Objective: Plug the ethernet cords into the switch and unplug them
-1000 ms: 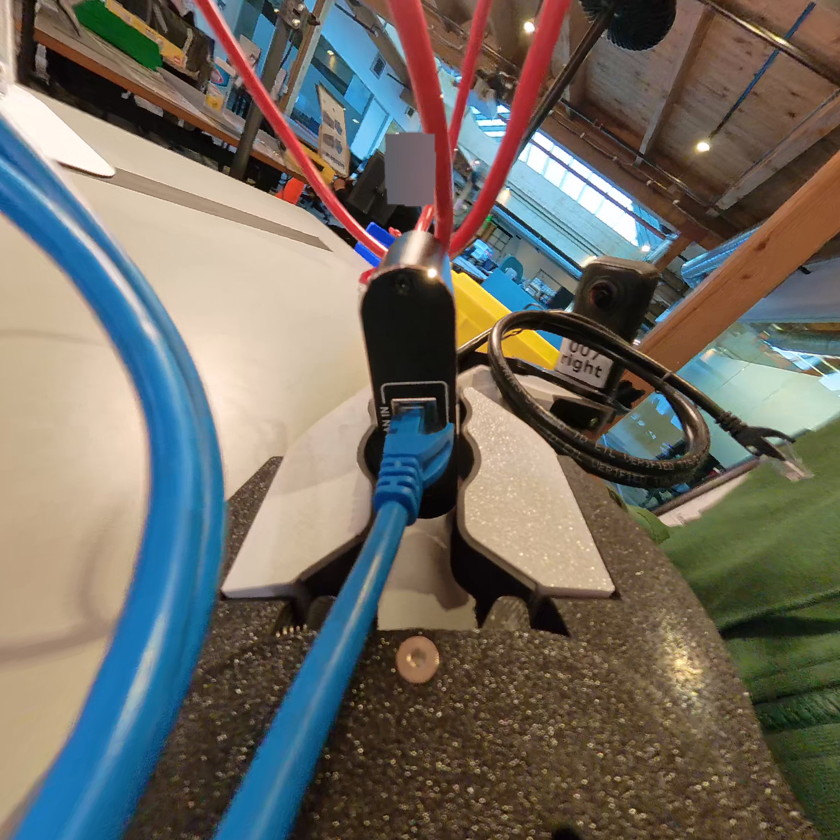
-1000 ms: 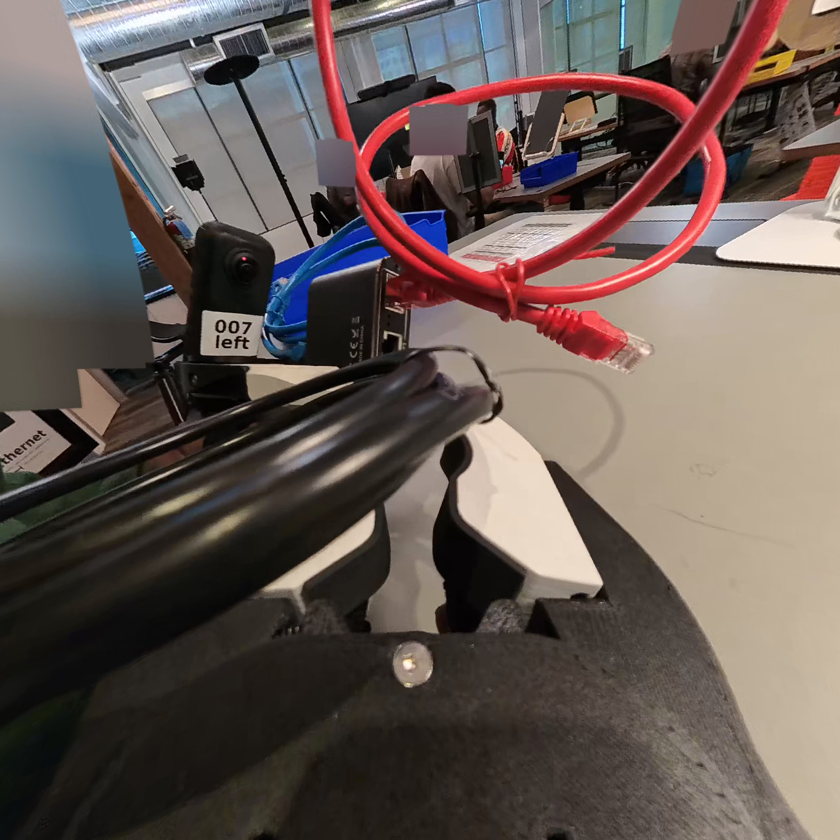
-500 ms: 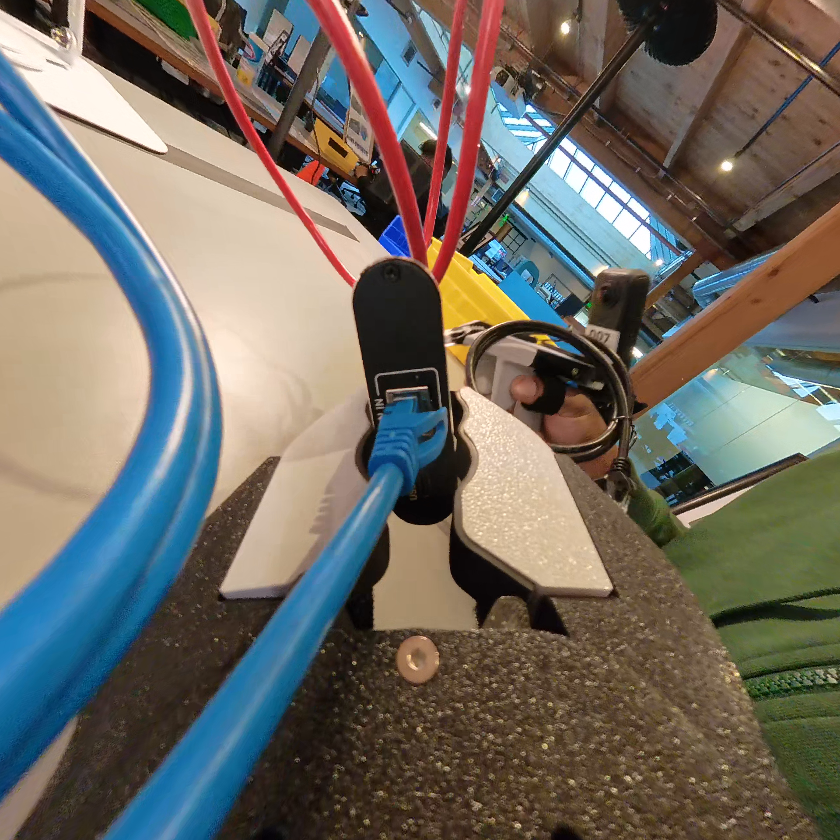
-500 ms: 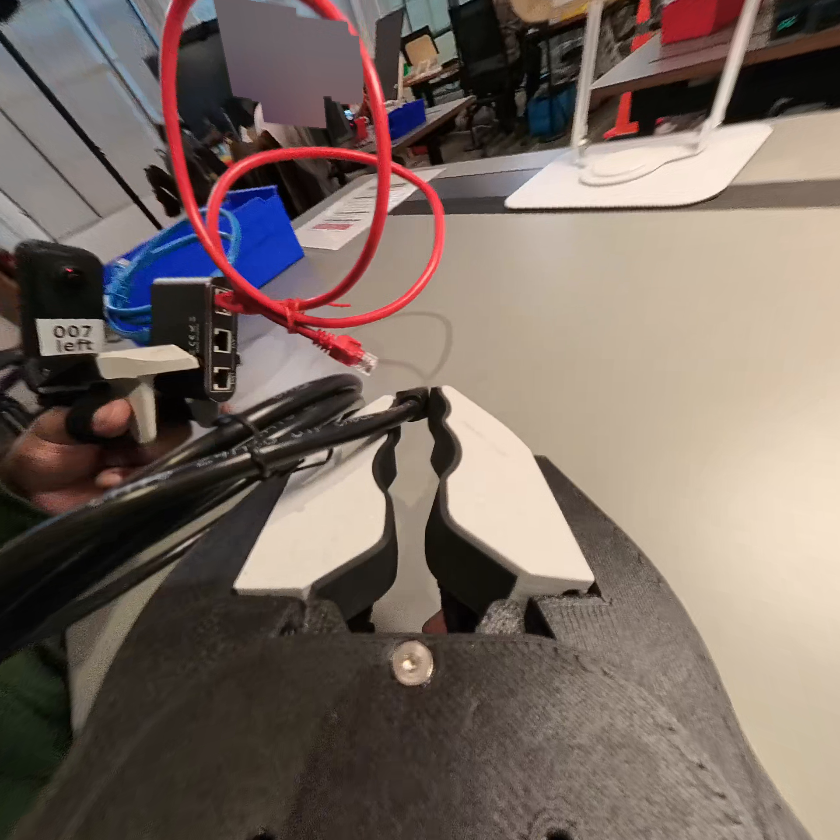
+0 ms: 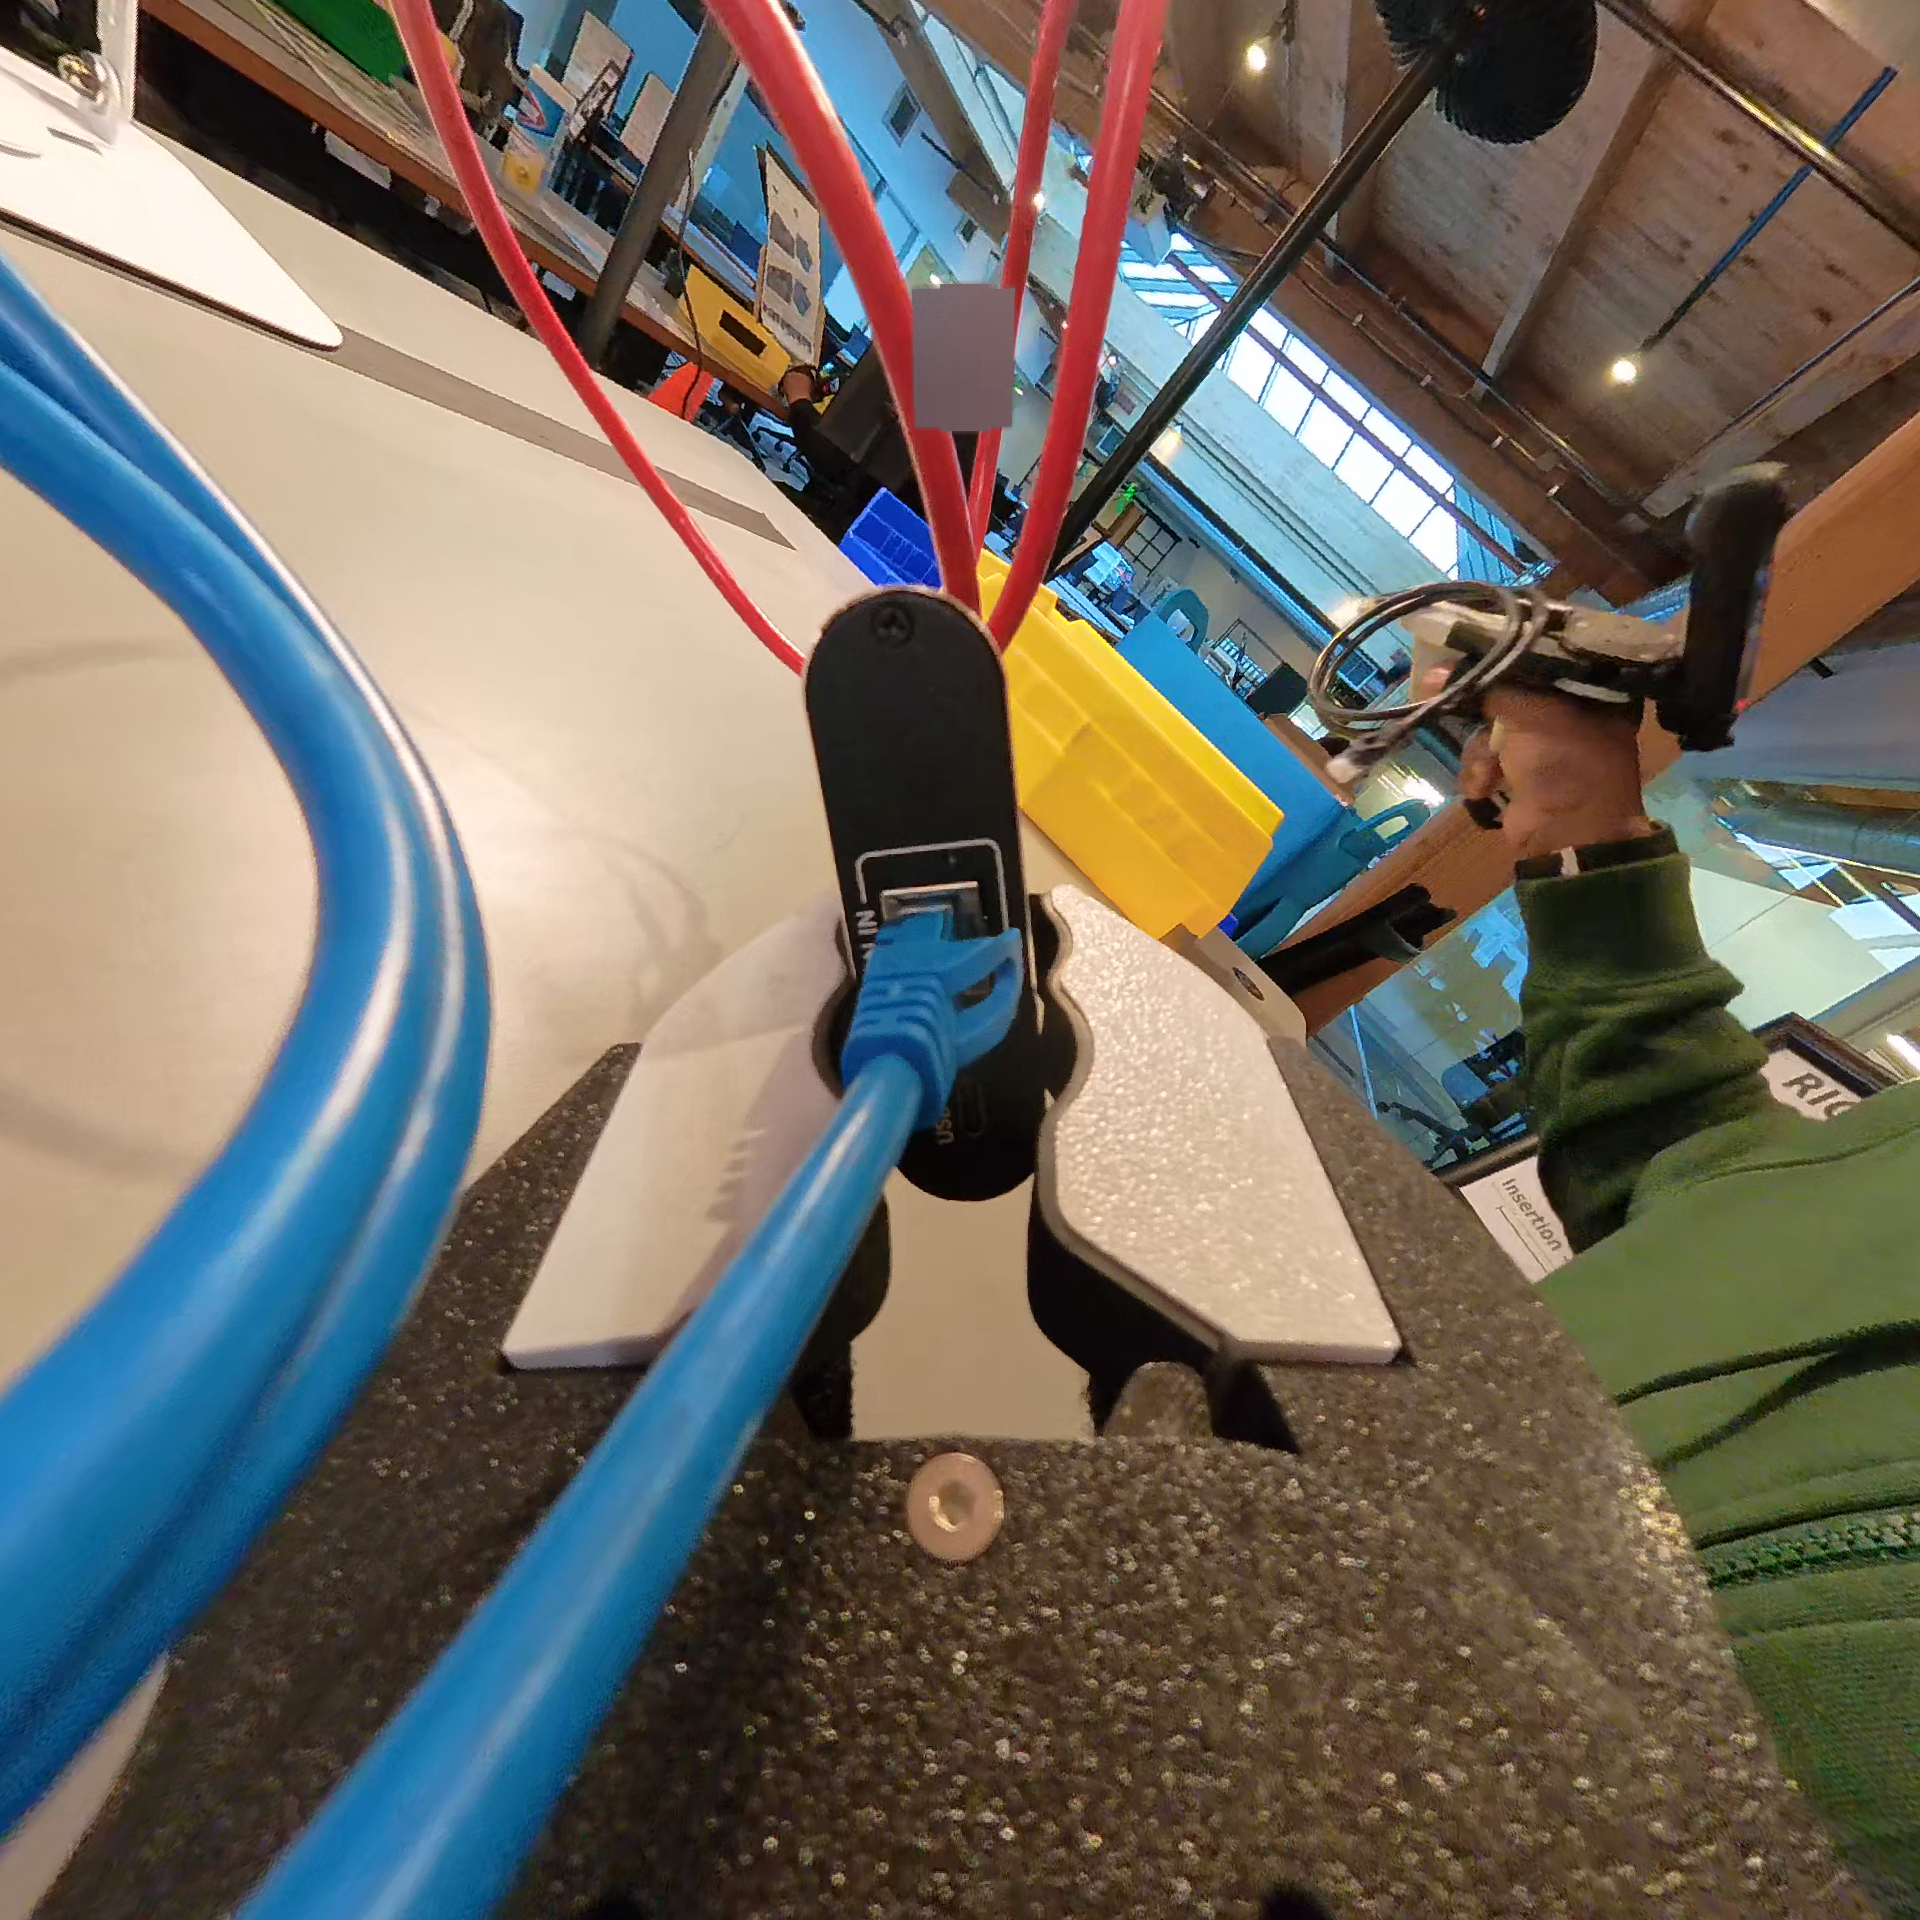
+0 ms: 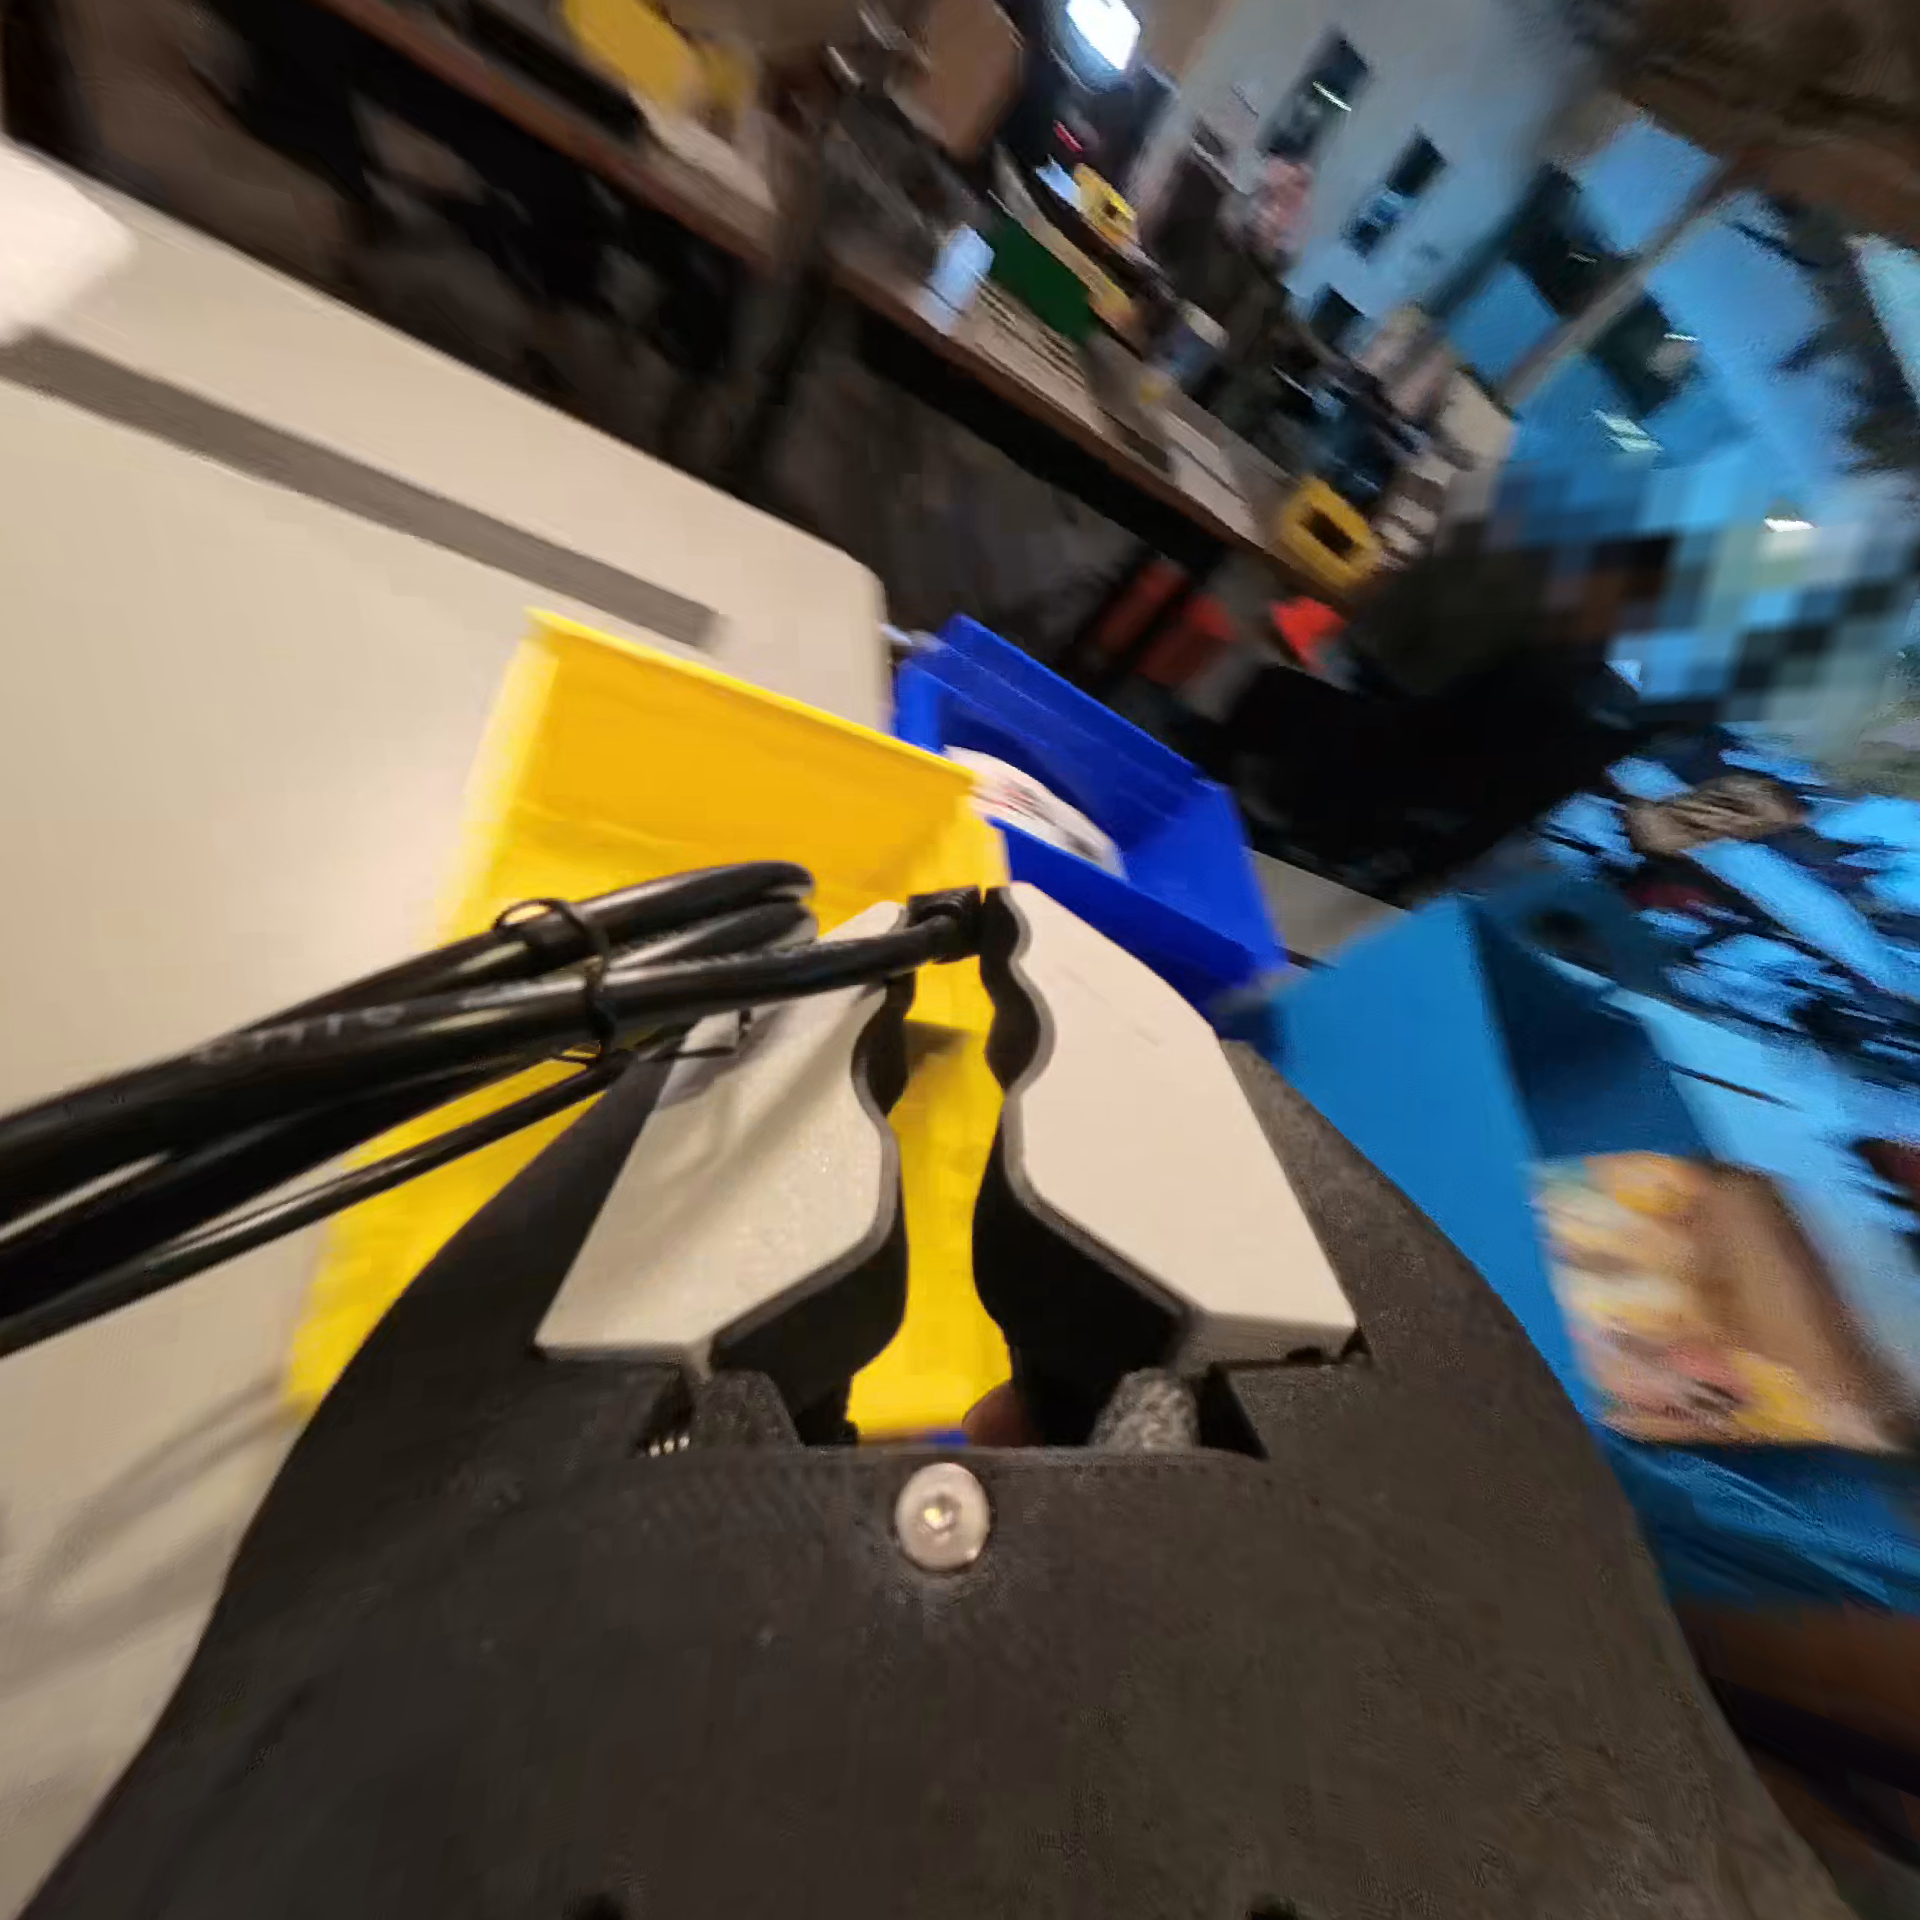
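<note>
My left gripper (image 5: pixel 940 935) is shut on the black switch (image 5: pixel 909 790) and holds it upright above the table. A blue ethernet cord (image 5: pixel 914 1013) is plugged into the port facing me and loops off to the left. A red ethernet cord (image 5: pixel 1081 291) rises from the switch's far side. My right gripper (image 6: pixel 971 920) is shut on a coiled black ethernet cord (image 6: pixel 582 982) pinched at its fingertips, over a yellow bin (image 6: pixel 717 800). In the left wrist view the right gripper (image 5: pixel 1455 644) is held high at the right with the black coil (image 5: pixel 1392 665) hanging from it.
A grey table (image 5: pixel 343 644) lies under both grippers. A yellow bin (image 5: pixel 1132 779) and a blue bin (image 6: pixel 1101 800) stand at its far edge. A person's hand and green sleeve (image 5: pixel 1621 997) are at the right. A white stand base (image 5: pixel 156 218) sits at the far left. The gap from one gripper's tips to the other's is roughly 50 centimetres.
My right gripper has swung away from the switch and up to the right, carrying the black cord over the yellow bin. The left gripper still holds the switch with the blue cord plugged in.
</note>
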A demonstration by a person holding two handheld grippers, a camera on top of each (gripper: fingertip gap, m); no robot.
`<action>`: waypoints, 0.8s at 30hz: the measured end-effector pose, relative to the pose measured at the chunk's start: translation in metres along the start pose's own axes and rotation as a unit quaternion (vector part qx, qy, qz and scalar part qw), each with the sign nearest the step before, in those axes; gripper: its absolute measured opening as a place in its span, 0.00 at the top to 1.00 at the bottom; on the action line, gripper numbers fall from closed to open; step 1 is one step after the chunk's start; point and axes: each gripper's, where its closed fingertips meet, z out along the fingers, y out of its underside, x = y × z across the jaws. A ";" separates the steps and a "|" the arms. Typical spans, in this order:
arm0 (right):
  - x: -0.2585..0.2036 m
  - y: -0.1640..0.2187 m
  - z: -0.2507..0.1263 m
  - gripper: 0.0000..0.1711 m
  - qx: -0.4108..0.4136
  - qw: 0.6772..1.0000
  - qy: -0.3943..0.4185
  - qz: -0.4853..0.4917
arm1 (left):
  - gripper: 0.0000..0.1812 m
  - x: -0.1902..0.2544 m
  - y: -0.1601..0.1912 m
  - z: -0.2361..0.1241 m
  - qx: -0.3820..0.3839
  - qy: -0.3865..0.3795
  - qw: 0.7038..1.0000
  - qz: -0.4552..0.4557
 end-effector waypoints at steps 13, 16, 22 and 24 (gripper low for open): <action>-0.026 0.162 0.091 0.92 -0.432 0.859 -0.087 -0.260 | 0.84 0.001 0.001 -0.006 0.003 -0.003 1.000 0.004; -0.021 0.169 0.097 0.87 -0.445 0.850 -0.074 -0.272 | 0.84 0.000 0.001 -0.009 0.004 -0.010 1.000 0.001; -0.004 0.142 0.089 0.85 -0.395 0.881 -0.026 -0.258 | 0.84 -0.003 0.000 -0.011 0.005 -0.014 1.000 -0.005; -0.003 0.128 0.082 0.85 -0.373 0.890 -0.011 -0.264 | 0.84 -0.002 0.002 -0.010 -0.003 -0.012 1.000 -0.005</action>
